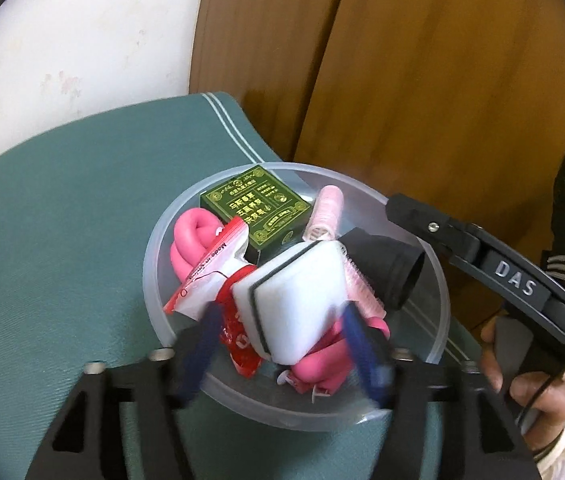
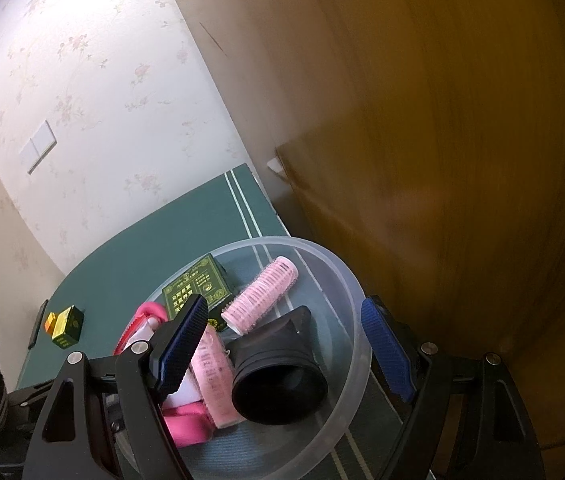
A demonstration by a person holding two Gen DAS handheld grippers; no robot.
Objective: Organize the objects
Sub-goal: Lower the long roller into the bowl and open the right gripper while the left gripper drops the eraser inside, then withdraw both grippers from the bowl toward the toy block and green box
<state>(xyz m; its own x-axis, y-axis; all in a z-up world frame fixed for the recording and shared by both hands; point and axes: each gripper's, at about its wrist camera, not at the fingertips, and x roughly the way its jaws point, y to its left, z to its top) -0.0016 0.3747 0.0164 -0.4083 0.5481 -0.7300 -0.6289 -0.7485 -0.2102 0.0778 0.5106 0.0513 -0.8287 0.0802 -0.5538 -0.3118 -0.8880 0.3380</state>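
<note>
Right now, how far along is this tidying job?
Mostly done, it seems: the clear bowl already holds a green box, pink rollers and a black funnel. The white sponge lies between the open left tongs. One small green box waits on the table.

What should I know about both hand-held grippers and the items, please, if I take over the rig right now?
Left hand-held gripper: open over the bowl, fingers either side of the white sponge; not gripping it.
Right hand-held gripper: open, holding nothing, at the bowl's rim.
In the bowl: sponge, green box, pink rollers, black funnel, pink foam tubes, red-and-white packet.
Left: a small green box is on the mat, outside the bowl.
</note>
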